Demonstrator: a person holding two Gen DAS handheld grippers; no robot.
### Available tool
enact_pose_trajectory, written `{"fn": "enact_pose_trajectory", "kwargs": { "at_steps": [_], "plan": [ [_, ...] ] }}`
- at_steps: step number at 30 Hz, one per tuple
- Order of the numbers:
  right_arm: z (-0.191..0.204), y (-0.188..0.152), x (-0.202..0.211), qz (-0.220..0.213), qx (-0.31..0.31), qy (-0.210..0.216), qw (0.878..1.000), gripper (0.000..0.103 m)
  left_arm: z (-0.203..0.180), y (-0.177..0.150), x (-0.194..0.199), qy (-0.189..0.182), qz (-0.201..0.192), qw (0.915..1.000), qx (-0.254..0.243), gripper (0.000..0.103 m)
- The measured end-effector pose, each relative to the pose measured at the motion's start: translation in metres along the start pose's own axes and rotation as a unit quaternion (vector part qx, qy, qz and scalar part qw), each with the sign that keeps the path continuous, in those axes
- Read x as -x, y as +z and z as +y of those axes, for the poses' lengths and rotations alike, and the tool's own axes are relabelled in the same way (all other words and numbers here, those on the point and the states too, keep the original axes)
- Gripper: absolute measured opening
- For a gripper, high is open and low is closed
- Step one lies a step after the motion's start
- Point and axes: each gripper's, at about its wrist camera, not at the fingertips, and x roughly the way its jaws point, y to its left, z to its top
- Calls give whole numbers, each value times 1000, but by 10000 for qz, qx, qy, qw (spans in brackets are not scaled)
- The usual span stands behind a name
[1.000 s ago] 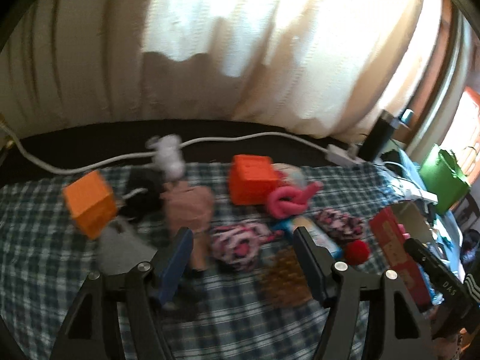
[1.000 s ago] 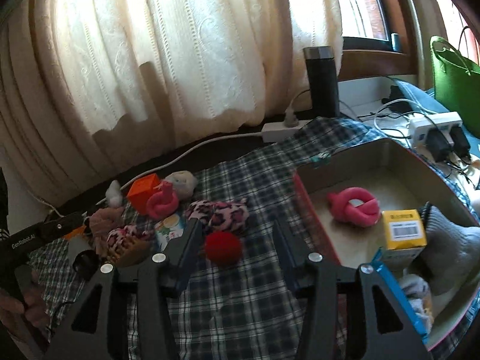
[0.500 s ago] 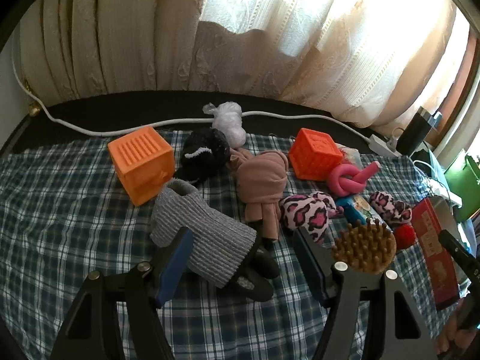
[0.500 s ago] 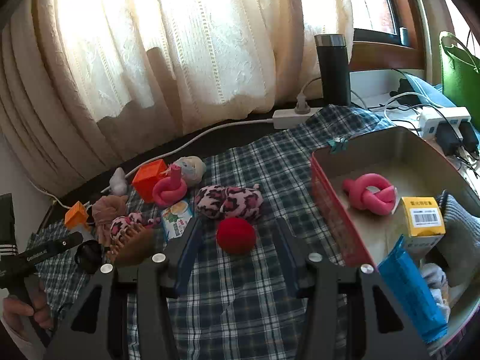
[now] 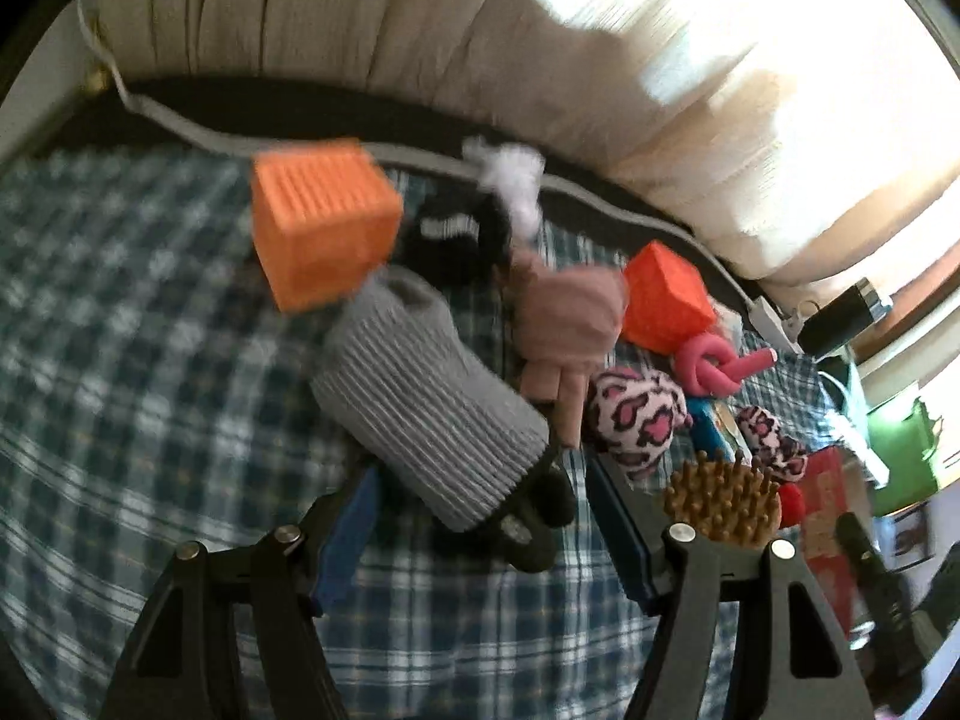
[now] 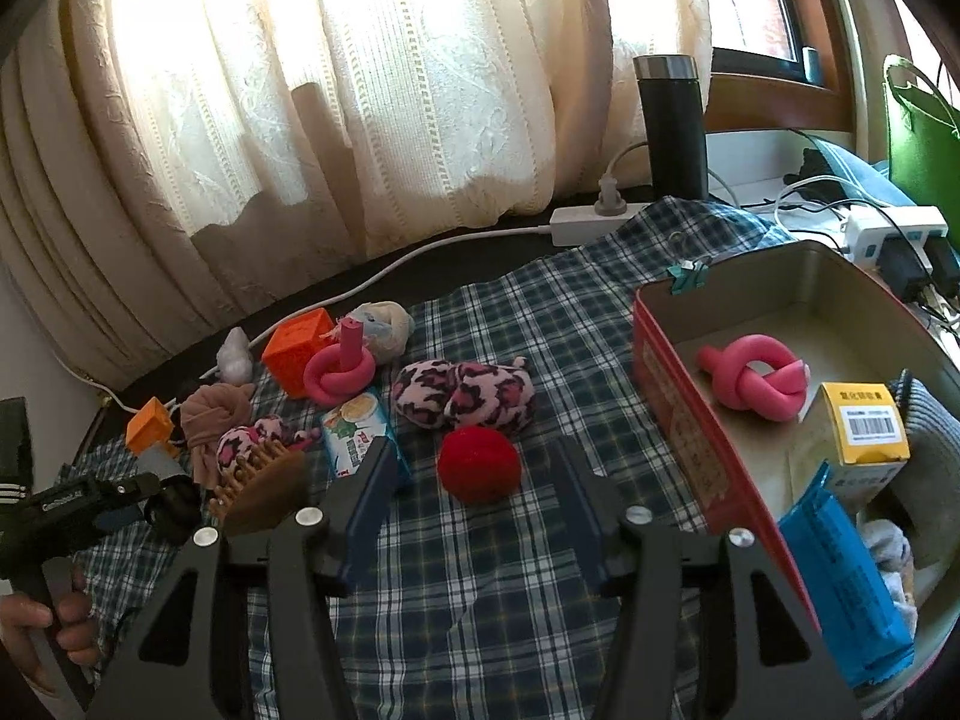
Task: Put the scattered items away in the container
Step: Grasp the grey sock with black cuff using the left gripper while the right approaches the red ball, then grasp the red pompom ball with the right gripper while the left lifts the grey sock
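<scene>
Left to right. Left gripper [image 5: 480, 516]: fingers spread, empty, aimed down at the grey sock [image 5: 426, 396], whose near end lies between the tips without the pads pressing on it. An orange cube [image 5: 321, 222] touches the sock's far end; a black sock [image 5: 456, 237] and a pink sock [image 5: 564, 324] lie just beside it. Risk: a closing grip may catch the dark item under the sock's near end, or a lift may drag the cube along the plaid cloth [image 5: 120, 360].

Right gripper [image 6: 474, 492]: fingers spread and empty, having just opened further, with the red ball [image 6: 478, 463] resting on the cloth between the tips. Risk: the ball may roll off if one finger touches it first.

Tin [image 6: 678, 396]: far right, already holding a pink knot [image 6: 753, 375], a yellow box [image 6: 864, 432] and a blue packet [image 6: 840, 576]. The near corner is crowded, so an item dropped there may perch or spill over the rim.
</scene>
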Motion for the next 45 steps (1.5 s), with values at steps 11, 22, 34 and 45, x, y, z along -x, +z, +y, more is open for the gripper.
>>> {"fn": "enact_pose_trajectory", "kwargs": {
  "at_steps": [11, 22, 34, 45],
  "plan": [
    [0, -1, -3, 43, 27, 25, 10000, 58, -3, 11, -17, -213, 61, 9997, 141, 46],
    [7, 2, -12, 254, 164, 94, 9995, 58, -20, 9, 18, -257, -622, 9970, -372, 38],
    [14, -4, -49, 717, 406, 20, 9966, 58, -47, 0, 40, -423, -947, 9897, -989, 38],
    [1, 2, -50, 603, 278, -241, 9975, 32, -62, -14, 35, -473, -840, 9868, -1299, 38]
  ]
}}
